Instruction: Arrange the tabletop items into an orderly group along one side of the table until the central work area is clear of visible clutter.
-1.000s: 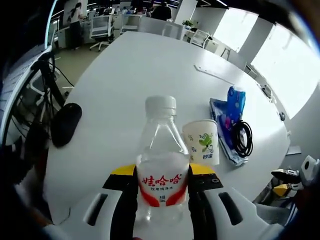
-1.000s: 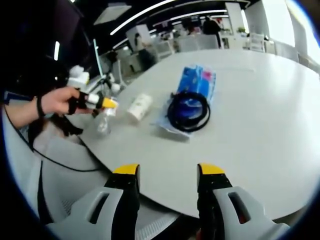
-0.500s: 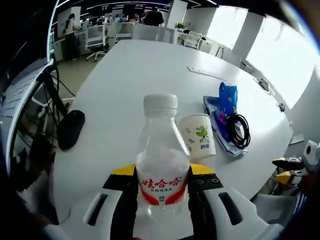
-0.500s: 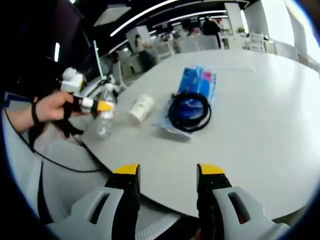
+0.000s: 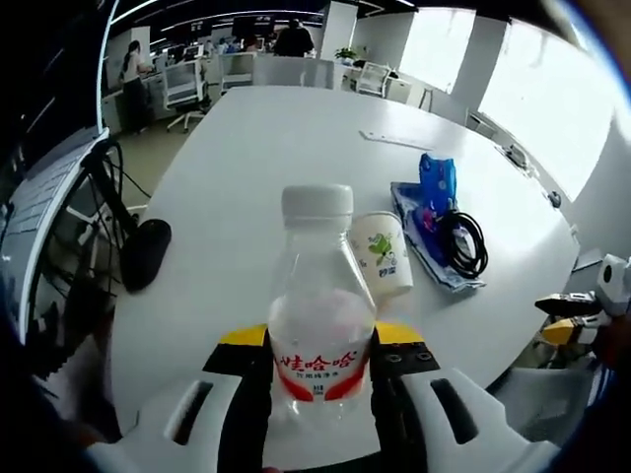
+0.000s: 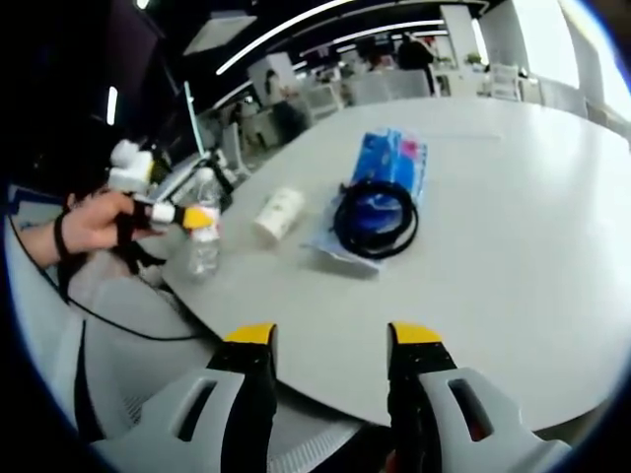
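Observation:
A clear water bottle [image 5: 317,325] with a white cap and red label stands upright between the jaws of my left gripper [image 5: 320,340], which is shut on it. In the right gripper view the same bottle [image 6: 204,236] is near the table's near-left edge, with a hand holding the left gripper [image 6: 182,215]. A paper cup [image 5: 383,254] lies on its side just beyond the bottle. A black coiled cable [image 5: 461,244] rests on a blue pouch [image 5: 419,219] beside a blue pack [image 5: 437,175]. My right gripper [image 6: 330,345] hangs open off the table's edge with nothing in it.
A black mouse [image 5: 145,252] lies at the left edge of the white table [image 5: 286,148]. The cup [image 6: 278,212], cable [image 6: 375,219] and blue pack [image 6: 394,158] cluster mid-table. Office chairs and desks stand beyond the far end.
My left gripper has drawn back a little with the bottle, which now stands straighter; the cup sits farther from it. The right gripper has not moved.

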`<action>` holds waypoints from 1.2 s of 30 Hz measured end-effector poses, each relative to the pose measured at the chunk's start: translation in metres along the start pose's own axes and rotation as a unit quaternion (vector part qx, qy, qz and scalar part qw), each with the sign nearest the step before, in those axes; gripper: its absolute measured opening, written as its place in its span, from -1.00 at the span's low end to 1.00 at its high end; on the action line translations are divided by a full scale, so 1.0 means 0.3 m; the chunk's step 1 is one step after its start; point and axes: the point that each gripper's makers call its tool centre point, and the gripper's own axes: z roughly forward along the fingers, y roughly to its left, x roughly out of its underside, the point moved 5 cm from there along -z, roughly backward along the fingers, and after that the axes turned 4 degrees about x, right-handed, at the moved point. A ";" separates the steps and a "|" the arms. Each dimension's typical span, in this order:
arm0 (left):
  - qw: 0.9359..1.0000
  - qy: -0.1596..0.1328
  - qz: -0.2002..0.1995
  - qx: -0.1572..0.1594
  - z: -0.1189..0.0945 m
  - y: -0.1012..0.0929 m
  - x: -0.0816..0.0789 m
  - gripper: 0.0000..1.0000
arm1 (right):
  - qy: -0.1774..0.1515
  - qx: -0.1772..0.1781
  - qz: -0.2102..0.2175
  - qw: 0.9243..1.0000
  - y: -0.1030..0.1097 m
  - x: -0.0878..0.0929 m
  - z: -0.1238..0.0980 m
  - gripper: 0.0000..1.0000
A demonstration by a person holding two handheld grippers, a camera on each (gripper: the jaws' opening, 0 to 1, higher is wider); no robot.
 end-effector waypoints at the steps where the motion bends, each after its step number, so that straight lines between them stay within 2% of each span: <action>1: 1.000 -0.002 0.001 0.000 -0.004 0.000 0.002 -0.26 | 0.000 0.000 0.000 1.000 0.001 0.000 -0.001 -0.15; 9: 1.000 -0.012 0.008 -0.002 -0.019 0.006 0.011 -0.26 | 0.000 -0.001 0.002 1.000 0.004 0.007 -0.003 -0.15; 18: 1.000 -0.023 0.017 -0.006 -0.045 -0.003 0.043 -0.26 | 0.003 -0.002 0.000 1.000 0.007 0.015 -0.002 -0.16; 36: 0.999 -0.034 0.034 -0.012 -0.102 -0.011 0.120 -0.26 | 0.003 -0.013 -0.007 1.000 0.026 -0.007 0.018 -0.16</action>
